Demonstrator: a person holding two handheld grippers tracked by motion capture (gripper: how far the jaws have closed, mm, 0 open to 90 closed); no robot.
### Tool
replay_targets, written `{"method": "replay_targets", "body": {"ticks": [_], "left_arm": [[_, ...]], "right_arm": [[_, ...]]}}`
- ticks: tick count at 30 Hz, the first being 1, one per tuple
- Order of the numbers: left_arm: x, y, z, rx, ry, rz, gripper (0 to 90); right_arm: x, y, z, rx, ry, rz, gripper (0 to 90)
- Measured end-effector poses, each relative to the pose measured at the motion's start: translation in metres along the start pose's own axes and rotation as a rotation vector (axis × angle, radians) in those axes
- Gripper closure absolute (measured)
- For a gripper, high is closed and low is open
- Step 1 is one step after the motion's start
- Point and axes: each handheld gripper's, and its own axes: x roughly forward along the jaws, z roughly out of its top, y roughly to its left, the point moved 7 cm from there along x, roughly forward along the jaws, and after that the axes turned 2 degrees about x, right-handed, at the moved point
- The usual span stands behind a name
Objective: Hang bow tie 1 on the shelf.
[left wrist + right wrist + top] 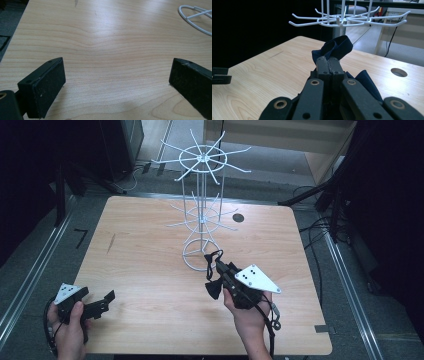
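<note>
We are holding the right claw point(218, 266) clamped on a dark blue fabric strap point(337, 47), and its two jaws are pressing flat together with the cloth pinched between their tips. In the right gripper view the strap is looping up and forward past the jaw tips, pointing toward the white wire rack point(342, 20), while another fold of the same cloth is hanging down beside the jaws on the right. In the high view the strap point(214, 287) is dangling below the claw, so its long axis is running roughly from the jaw tips down toward the tabletop point(150, 250); it is sitting just in front of the rack's round base ring point(200, 255), near it, though we cannot tell whether it is touching. The right claw is pointing away from us toward the rack.

We are keeping the left claw point(102, 302) near the tabletop's near left edge, well apart from the strap. Its jaws are standing wide apart with bare wood between them in the left gripper view point(115, 82).
</note>
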Motion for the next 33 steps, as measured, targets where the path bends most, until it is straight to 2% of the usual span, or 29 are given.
{"method": "replay_targets", "body": {"ticks": [33], "left_arm": [[0.0,0.0,0.0,0.001,-0.002,0.0,0.9]], "right_arm": [[-0.006,0.003,0.032,-0.019,-0.054,0.01,90.0]]}}
